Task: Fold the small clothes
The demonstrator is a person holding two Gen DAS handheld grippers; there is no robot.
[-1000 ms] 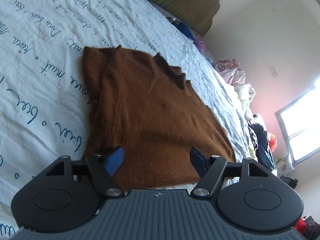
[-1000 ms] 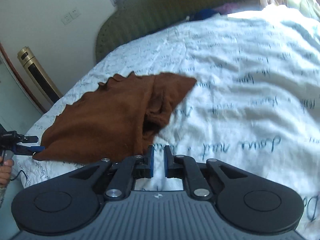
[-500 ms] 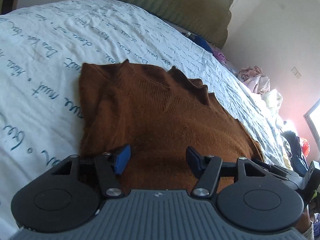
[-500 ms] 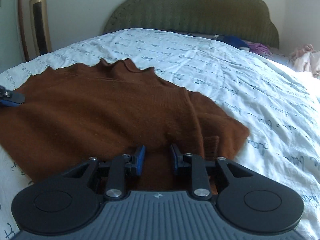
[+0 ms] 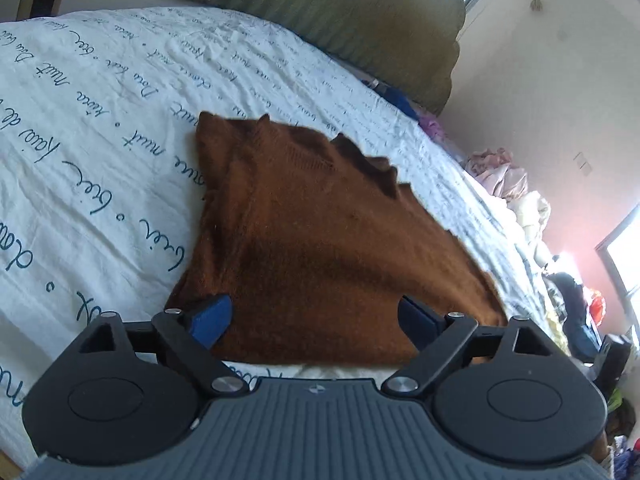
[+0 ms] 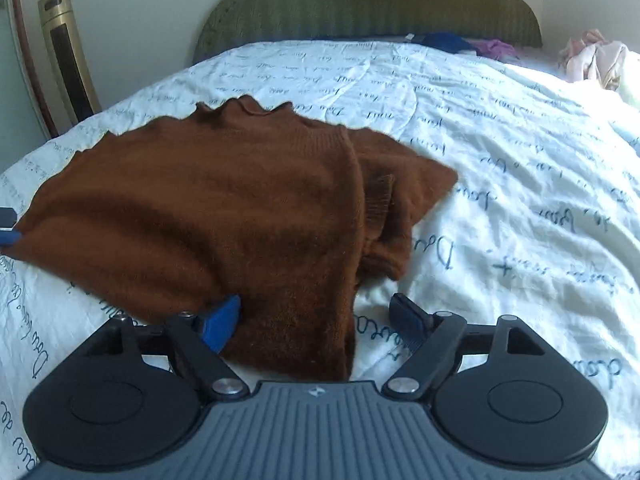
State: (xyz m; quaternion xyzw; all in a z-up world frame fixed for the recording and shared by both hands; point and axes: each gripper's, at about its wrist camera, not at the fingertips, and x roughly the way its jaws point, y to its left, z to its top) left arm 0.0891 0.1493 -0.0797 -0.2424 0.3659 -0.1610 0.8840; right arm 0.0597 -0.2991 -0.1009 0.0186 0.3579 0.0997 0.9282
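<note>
A brown knit sweater (image 5: 320, 248) lies on the white bed, folded over itself. In the right wrist view the sweater (image 6: 208, 216) shows its wavy collar at the far edge and a folded sleeve with ribbed cuff (image 6: 380, 196) on its right side. My left gripper (image 5: 316, 316) is open, its blue pads spread over the sweater's near hem. My right gripper (image 6: 316, 316) is open over the sweater's near right corner, holding nothing. The left gripper's tip (image 6: 7, 224) shows at the left edge of the right wrist view.
The white bedsheet (image 6: 500, 168) with blue script covers the bed. A green headboard (image 6: 368, 4) stands at the far end. Loose clothes (image 6: 596, 60) are piled at the far right. A gold tower fan (image 6: 68, 56) stands left of the bed.
My right gripper has opened from shut and let go of the sweater, which now lies folded on the bed. My left gripper stays open by the hem.
</note>
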